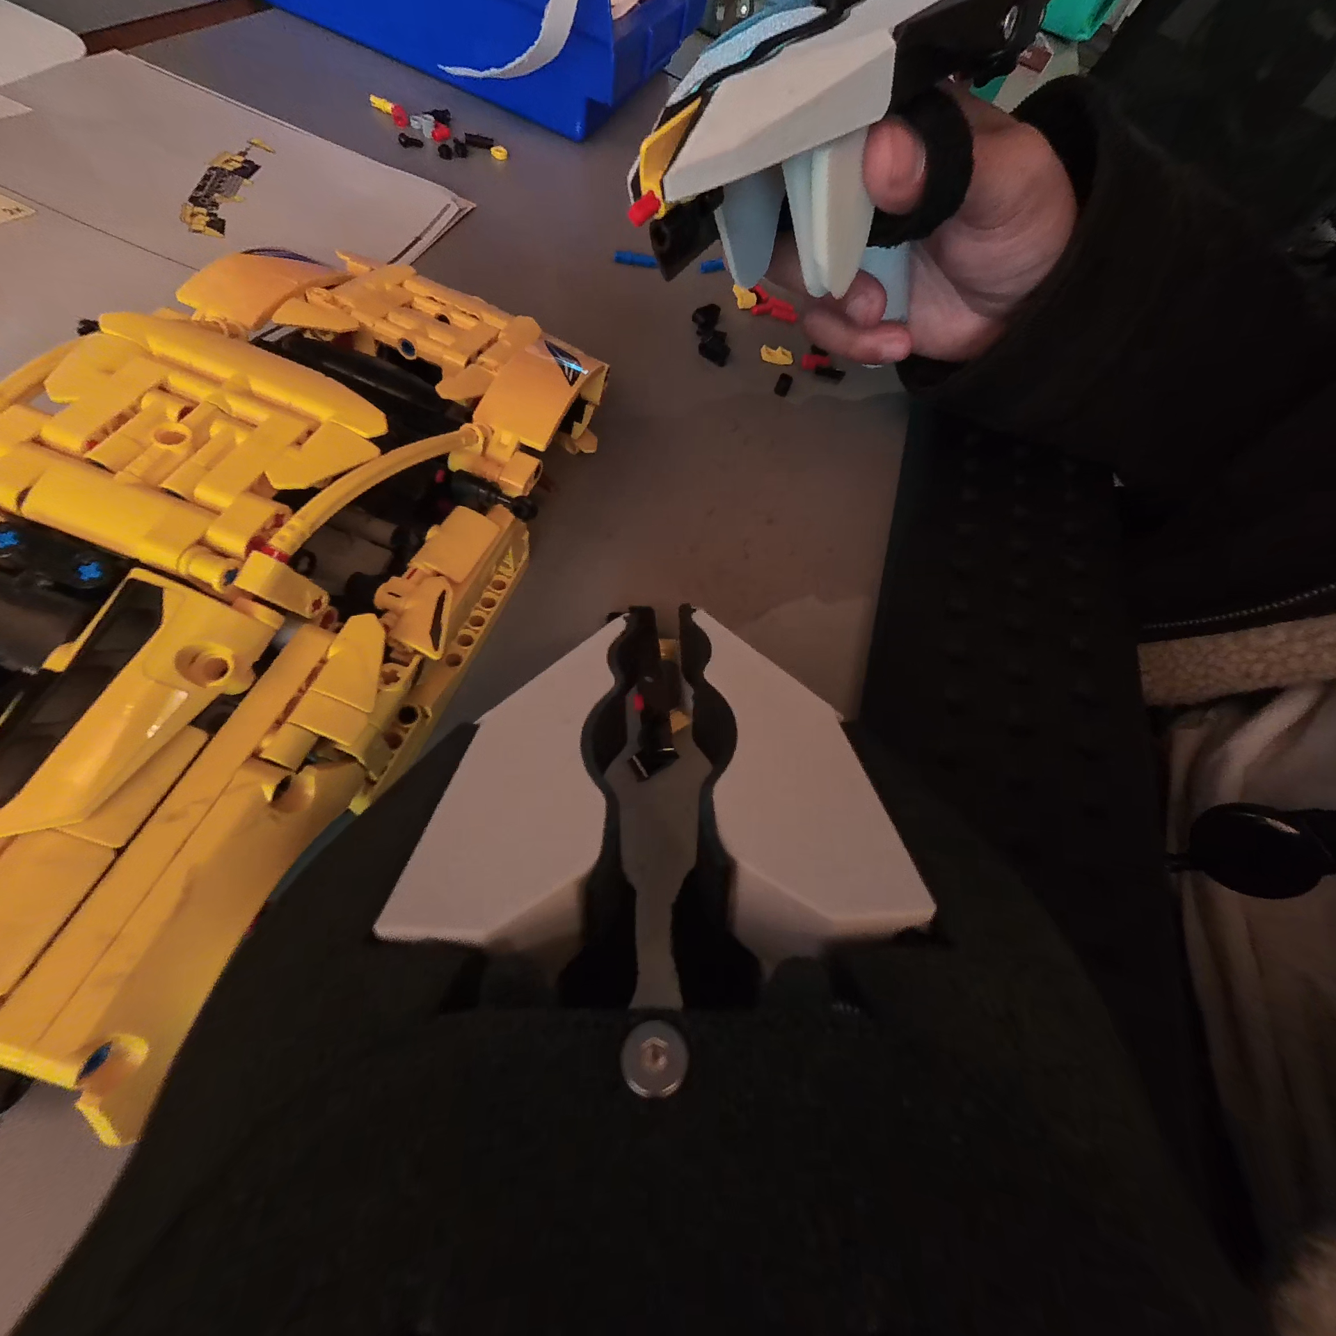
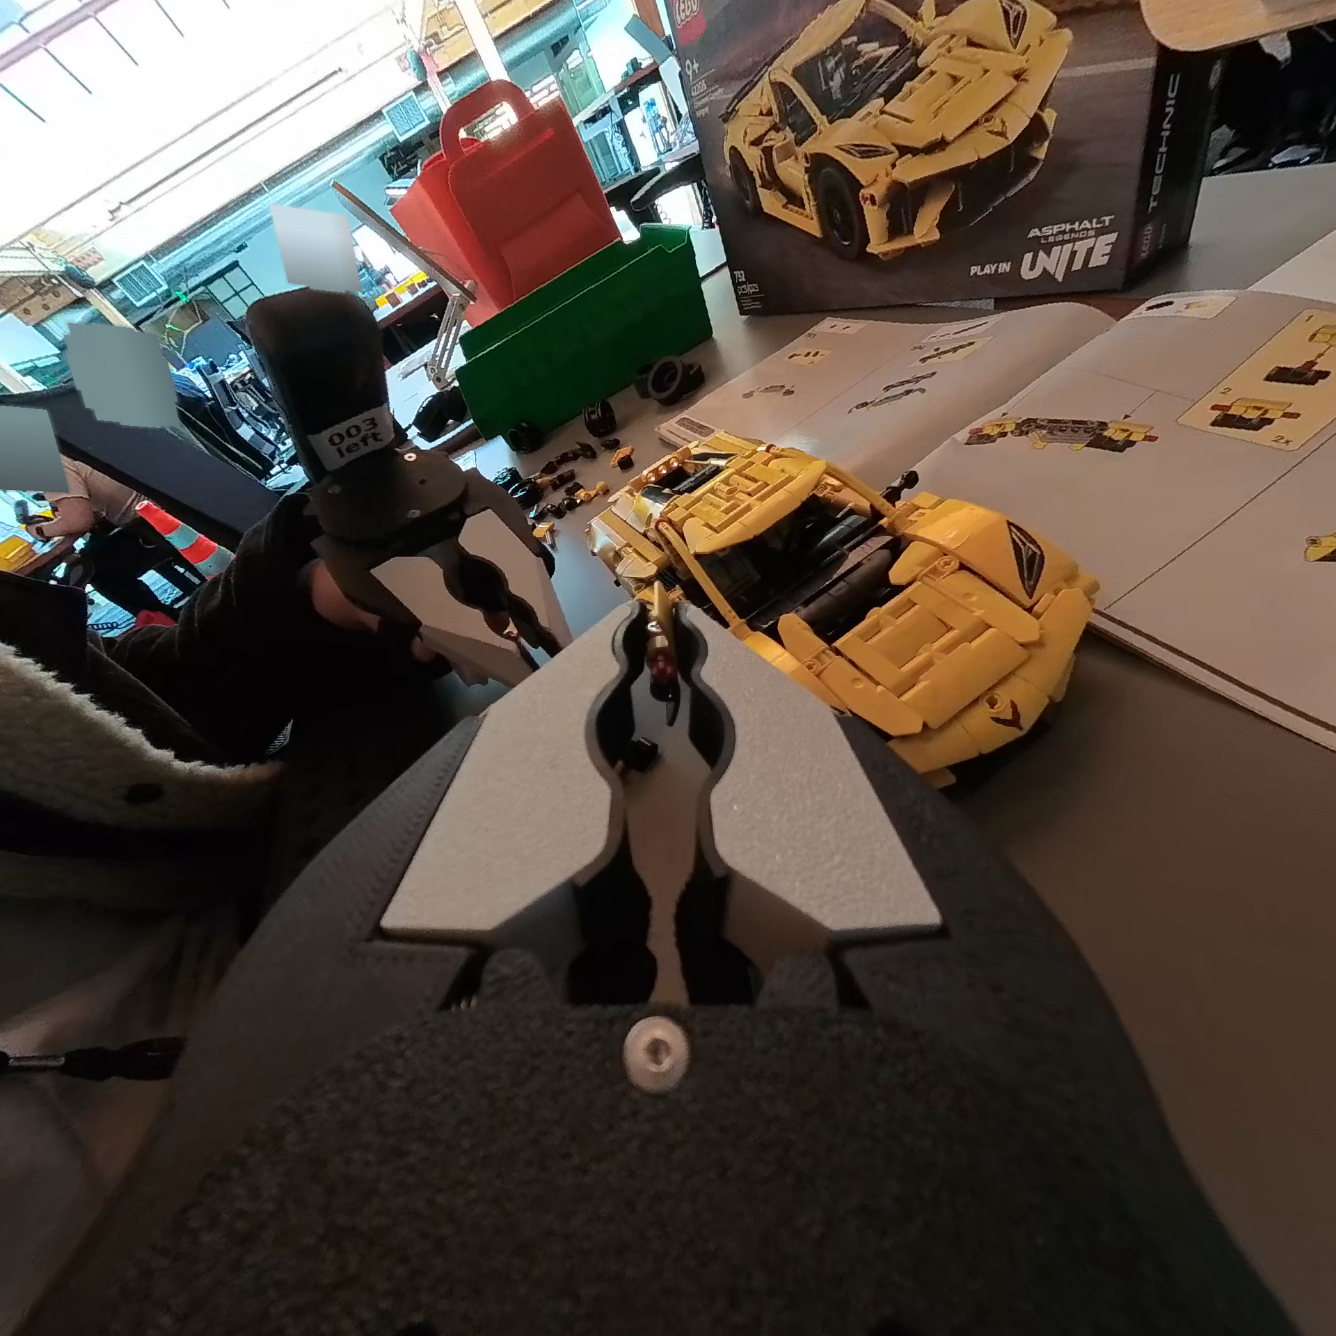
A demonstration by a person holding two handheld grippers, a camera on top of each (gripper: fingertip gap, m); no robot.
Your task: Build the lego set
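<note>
The left gripper (image 1: 659, 614) pinches a small black and yellow piece (image 1: 659, 712) between its nearly closed fingers. The right gripper (image 2: 659, 611) also holds a small piece (image 2: 661, 636), yellow with a red end, in a narrow grip. In the left wrist view the right gripper (image 1: 669, 217) hangs in the air above the loose bits (image 1: 766, 332) near the table's (image 1: 723, 506) far edge, well apart from the left one.

The yellow car (image 1: 238, 578) lies in the middle of the table, its long side running from near to far. It sits to the left of the left gripper and just past the right gripper's tips, so both are near it.

I think the two small pieces must join first, so the grippers need to come together.

Only the right wrist view shows the open booklet (image 2: 1084, 434), the box (image 2: 940, 144) and the green bin (image 2: 585, 340). Only the left wrist view shows the blue bin (image 1: 520, 50)
</note>
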